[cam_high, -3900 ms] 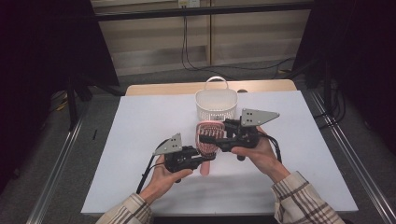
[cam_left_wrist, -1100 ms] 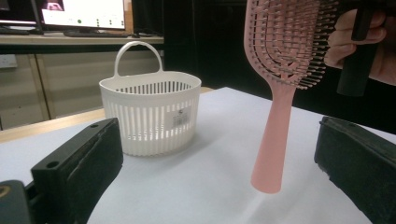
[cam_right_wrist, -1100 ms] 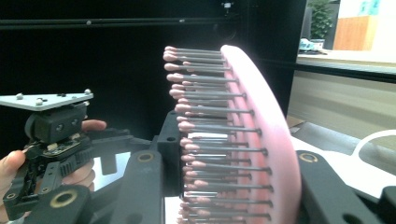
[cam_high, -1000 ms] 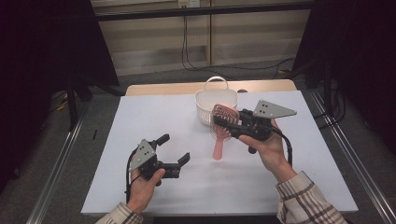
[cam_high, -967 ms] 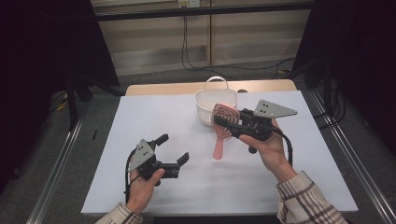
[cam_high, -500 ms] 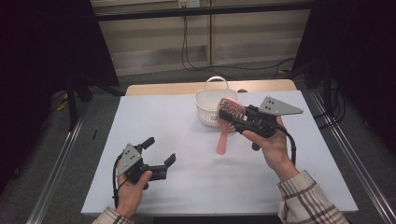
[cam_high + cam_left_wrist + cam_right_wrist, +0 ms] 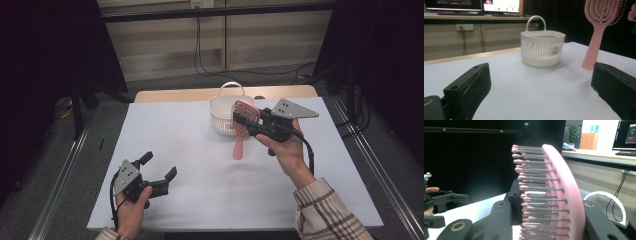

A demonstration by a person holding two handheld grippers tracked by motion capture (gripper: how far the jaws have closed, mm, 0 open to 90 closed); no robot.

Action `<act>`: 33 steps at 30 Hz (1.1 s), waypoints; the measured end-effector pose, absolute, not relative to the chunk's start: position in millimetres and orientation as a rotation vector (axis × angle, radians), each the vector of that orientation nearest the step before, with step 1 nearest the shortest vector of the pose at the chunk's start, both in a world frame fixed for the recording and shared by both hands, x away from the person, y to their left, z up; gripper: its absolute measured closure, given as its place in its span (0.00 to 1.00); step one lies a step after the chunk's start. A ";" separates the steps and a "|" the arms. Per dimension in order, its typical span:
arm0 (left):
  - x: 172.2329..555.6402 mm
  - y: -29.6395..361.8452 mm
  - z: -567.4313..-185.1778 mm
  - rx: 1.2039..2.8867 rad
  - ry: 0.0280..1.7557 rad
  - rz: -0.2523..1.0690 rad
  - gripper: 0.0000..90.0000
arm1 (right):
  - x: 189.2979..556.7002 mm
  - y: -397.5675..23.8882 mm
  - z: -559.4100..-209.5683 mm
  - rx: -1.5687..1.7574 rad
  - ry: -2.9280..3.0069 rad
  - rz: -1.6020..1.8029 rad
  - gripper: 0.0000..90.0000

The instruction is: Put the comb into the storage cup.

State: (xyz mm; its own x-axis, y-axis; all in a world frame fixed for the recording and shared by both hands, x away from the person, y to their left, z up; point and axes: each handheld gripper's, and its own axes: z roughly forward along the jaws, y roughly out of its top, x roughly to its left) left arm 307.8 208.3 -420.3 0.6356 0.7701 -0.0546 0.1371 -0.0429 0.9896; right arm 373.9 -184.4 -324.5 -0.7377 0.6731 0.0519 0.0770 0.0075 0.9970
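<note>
The right gripper (image 7: 243, 121) clamps a pink hairbrush (image 7: 242, 131) beside the white basket (image 7: 223, 113); the left gripper (image 7: 159, 167), spread empty, hovers over the white table (image 7: 200, 155), well short of the basket, dark curtains around.

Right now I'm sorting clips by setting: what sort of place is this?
Probably a lab recording station: a white-covered table on a metal frame, dark curtains around it, computer monitors on a bench behind.

A pink paddle hairbrush (image 7: 243, 122) with dark, pink-tipped bristles hangs handle-down, clamped at its head, just beside a white slotted basket (image 7: 224, 114) with an upright loop handle.
</note>
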 end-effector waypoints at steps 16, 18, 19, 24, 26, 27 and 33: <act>296.9 222.6 -422.6 1.561 0.820 0.689 0.03 | 383.9 -186.2 -308.7 0.760 1.818 1.752 0.69; 295.6 223.6 -422.8 1.548 0.826 0.694 0.03 | 384.9 -187.1 -306.4 0.764 1.814 1.756 0.69; 295.4 224.0 -422.9 1.547 0.825 0.689 0.03 | 385.1 -187.0 -305.4 0.767 1.822 1.748 0.69; 293.4 224.2 -423.7 1.551 0.815 0.692 0.04 | 389.5 -186.3 -302.7 0.789 1.821 1.714 0.69; 293.8 224.3 -424.9 1.563 0.821 0.699 0.03 | 391.8 -186.0 -301.6 0.789 1.818 1.714 0.69; 294.8 224.0 -425.6 1.564 0.824 0.687 0.04 | 392.8 -185.6 -301.0 0.791 1.813 1.716 0.69; 295.6 225.6 -425.3 1.550 0.830 0.673 0.04 | 399.5 -183.2 -296.1 0.787 1.793 1.725 0.69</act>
State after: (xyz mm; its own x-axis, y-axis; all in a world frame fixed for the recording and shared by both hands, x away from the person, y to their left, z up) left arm 295.6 225.6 -425.3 0.5790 0.8146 -0.0345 0.1337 -0.0532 0.9896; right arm 399.5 -183.2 -296.1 -0.6927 0.7209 0.0224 0.0504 0.0175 0.9986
